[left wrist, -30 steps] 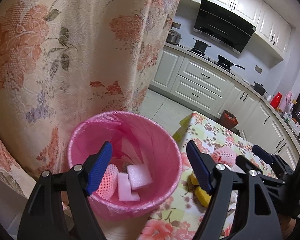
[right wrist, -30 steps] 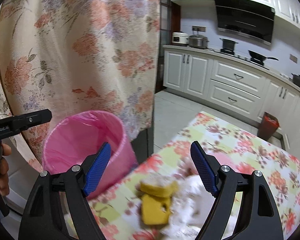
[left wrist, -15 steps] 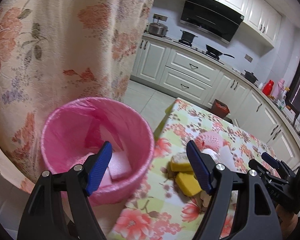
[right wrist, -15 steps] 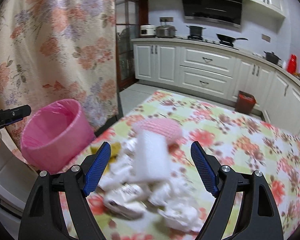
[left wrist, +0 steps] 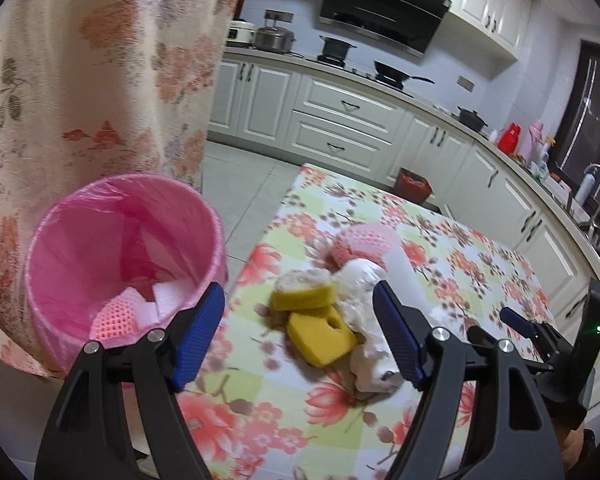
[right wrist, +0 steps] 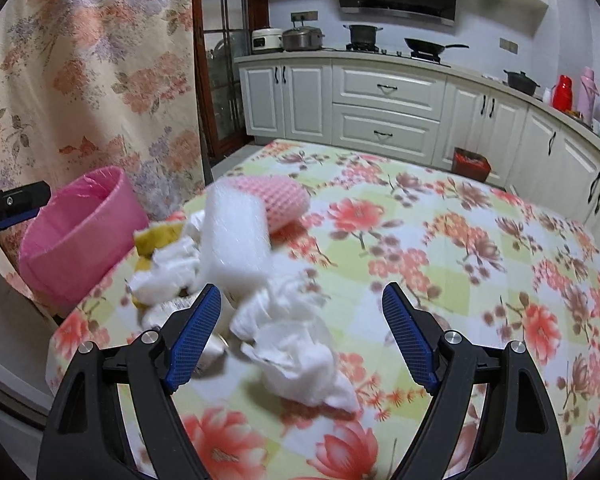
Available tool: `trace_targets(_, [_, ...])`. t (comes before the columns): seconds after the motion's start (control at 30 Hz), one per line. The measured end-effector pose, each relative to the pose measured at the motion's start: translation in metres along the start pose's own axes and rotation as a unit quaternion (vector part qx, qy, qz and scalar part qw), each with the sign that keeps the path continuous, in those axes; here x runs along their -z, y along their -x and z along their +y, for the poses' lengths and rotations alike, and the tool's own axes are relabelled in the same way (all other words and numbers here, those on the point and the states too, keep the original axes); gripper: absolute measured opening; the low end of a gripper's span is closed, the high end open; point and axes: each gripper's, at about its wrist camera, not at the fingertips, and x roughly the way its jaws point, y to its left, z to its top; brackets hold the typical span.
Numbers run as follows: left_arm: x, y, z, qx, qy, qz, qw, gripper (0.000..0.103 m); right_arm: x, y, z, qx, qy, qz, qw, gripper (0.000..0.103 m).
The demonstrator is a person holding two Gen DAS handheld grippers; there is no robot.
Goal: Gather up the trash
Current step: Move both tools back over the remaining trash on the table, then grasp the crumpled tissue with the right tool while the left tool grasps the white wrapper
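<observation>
Two hand-held grippers with blue pads are seen over a bench covered by a floral tablecloth (right wrist: 440, 240). The left hand-held gripper (left wrist: 300, 332) is held with its jaws apart and nothing between the pads; it hangs above the bench edge, between a pink-lined waste bin (left wrist: 60, 280) and a heap of trash. The right hand-held gripper (right wrist: 302, 332) is likewise spread wide and empty, above crumpled white tissue (right wrist: 300, 352).

The trash lies gathered near the bench corner closest to the bin: two yellow sponge pieces (left wrist: 320, 336), touching one another, a white foam block (right wrist: 236, 236), more crumpled tissue, and a pink foam fruit net (right wrist: 284, 200) at the far side of the heap. Inside the bin, a second pink net (left wrist: 116, 316) and pale foam pieces (left wrist: 168, 296) are visible. The bin stands beside the bench, in front of a floral curtain (left wrist: 100, 60). White kitchen cabinets (right wrist: 380, 108) are seen beyond.
</observation>
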Motion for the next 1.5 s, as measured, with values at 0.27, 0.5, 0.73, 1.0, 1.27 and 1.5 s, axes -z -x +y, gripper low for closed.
trace_targets(0.27, [0.012, -0.014, -0.026, 0.012, -0.018, 0.017, 0.9996, 0.074, 0.017, -0.01, -0.013, 0.002, -0.009, 0.018, 1.0, 0.079])
trace_targets(0.5, [0.021, -0.025, -0.037, 0.016, -0.025, 0.031, 0.9991, 0.074, 0.025, -0.02, -0.016, -0.006, -0.011, 0.033, 0.999, 0.078])
trace_targets(0.73, [0.029, -0.035, -0.049, 0.022, -0.035, 0.045, 0.9981, 0.074, 0.032, -0.031, -0.016, -0.008, -0.012, 0.05, 0.999, 0.078])
trace_targets(1.0, [0.041, -0.046, -0.063, 0.028, -0.043, 0.061, 0.9968, 0.074, 0.04, -0.042, -0.017, -0.016, -0.012, 0.073, 0.997, 0.062])
trace_targets(1.27, [0.049, -0.055, -0.071, 0.031, -0.047, 0.074, 0.9957, 0.074, 0.043, -0.041, -0.019, -0.033, -0.016, 0.075, 0.997, 0.039])
trace_targets(1.5, [0.058, -0.063, -0.082, 0.038, -0.05, 0.088, 0.9941, 0.074, 0.042, -0.032, -0.028, -0.029, -0.022, 0.065, 0.997, 0.033])
